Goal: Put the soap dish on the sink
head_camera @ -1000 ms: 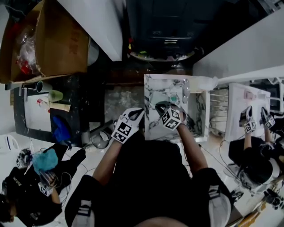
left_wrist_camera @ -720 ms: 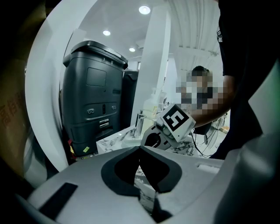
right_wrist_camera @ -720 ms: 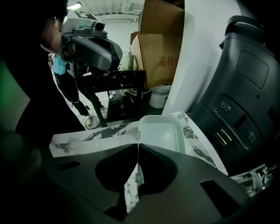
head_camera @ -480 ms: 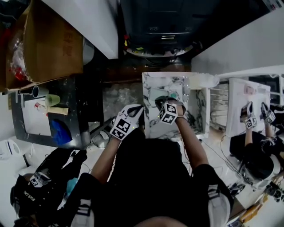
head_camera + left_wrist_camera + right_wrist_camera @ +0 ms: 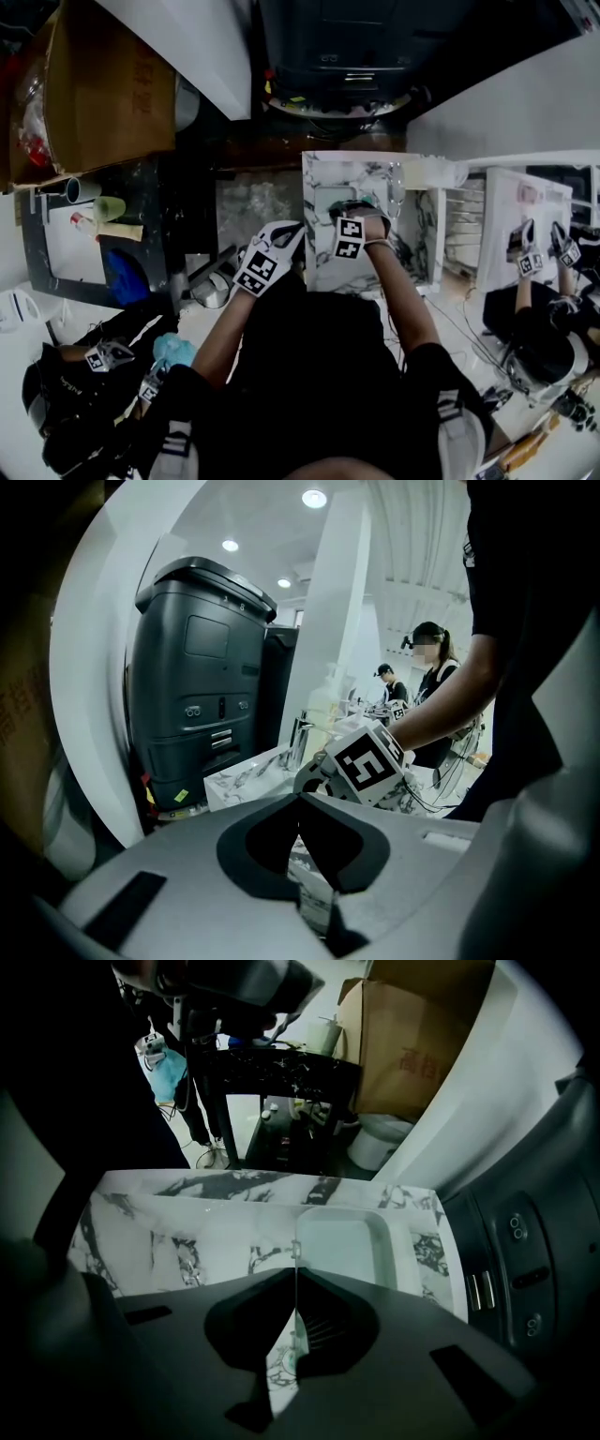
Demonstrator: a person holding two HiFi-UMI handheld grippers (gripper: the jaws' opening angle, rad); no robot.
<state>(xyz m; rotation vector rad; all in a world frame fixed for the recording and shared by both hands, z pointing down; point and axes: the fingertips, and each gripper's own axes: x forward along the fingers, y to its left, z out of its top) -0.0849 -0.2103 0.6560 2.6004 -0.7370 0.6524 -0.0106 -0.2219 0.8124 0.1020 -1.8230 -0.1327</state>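
A marble-patterned sink counter [image 5: 321, 262] stands in the middle of the head view, with a faucet [image 5: 392, 193] at its far right. My right gripper [image 5: 350, 210] hovers over the far part of the marble top [image 5: 159, 1241]. Its jaws [image 5: 296, 1283] are shut on the near rim of the pale, translucent rectangular soap dish [image 5: 345, 1247]. Whether the dish rests on the marble or hangs just above it, I cannot tell. My left gripper [image 5: 292, 230] is held beside the counter's left edge, shut and holding nothing [image 5: 300, 801]. From there the right gripper's marker cube [image 5: 368, 762] is in sight.
A tall black machine [image 5: 347, 52] stands behind the counter. To the left are a white panel [image 5: 192, 52], a cardboard box [image 5: 103, 84] and a dark table [image 5: 178, 225] with cups. Other people with grippers work at the lower left [image 5: 103, 375] and right [image 5: 539, 281].
My right gripper has carried the soap dish a little farther over the marble top, and its cube has turned. The left gripper has barely moved. The person at lower left has shifted.
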